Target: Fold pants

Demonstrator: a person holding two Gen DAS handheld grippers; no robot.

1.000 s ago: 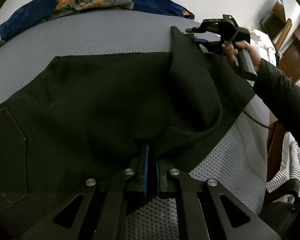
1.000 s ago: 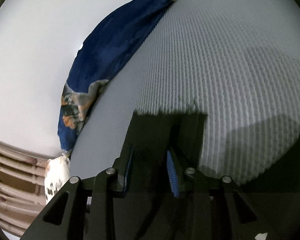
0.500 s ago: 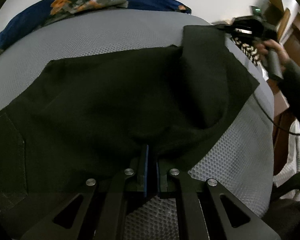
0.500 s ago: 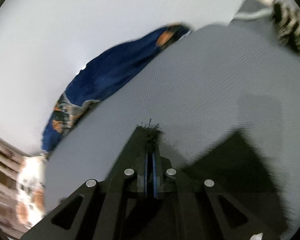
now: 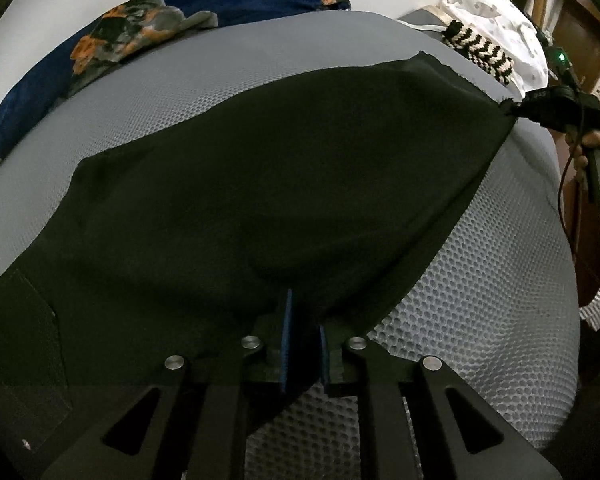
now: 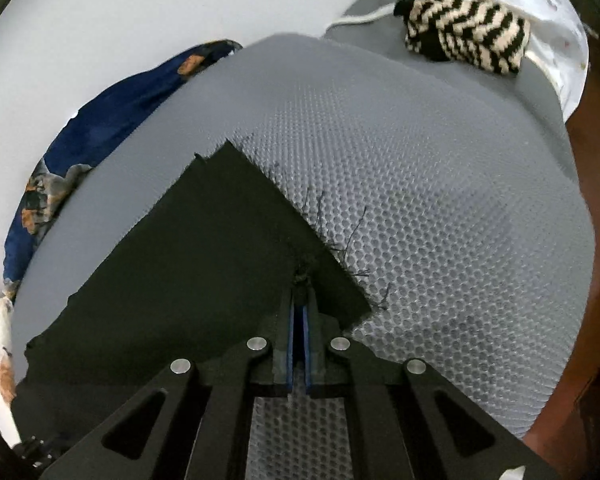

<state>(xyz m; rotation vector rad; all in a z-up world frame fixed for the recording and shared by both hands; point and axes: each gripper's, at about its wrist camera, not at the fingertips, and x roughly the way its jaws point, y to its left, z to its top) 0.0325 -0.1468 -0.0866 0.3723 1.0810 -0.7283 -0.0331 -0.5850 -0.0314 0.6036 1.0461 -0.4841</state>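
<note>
Black pants (image 5: 260, 200) lie spread over a grey mesh mattress (image 5: 480, 320). My left gripper (image 5: 304, 320) is at their near edge with a bunch of the fabric between its blue pads; its jaws are opening a little. At the far right my right gripper (image 5: 514, 109), held by a hand (image 5: 596, 148), pinches the frayed corner of the leg end and holds it stretched out. In the right wrist view the right gripper (image 6: 300, 308) is shut on that frayed hem of the pants (image 6: 204, 260), a little above the mattress (image 6: 420, 160).
A blue patterned blanket (image 5: 140, 40) lies along the far edge by the white wall. A black-and-white striped knit piece (image 6: 464, 40) and a white cloth (image 5: 500, 16) sit at the far right corner. Brown wooden furniture (image 6: 596, 200) borders the right side.
The right gripper closed on the leg end and carried it far to the right, unfolding the leg into a taut, flat stretch. The left gripper's pads have parted slightly.
</note>
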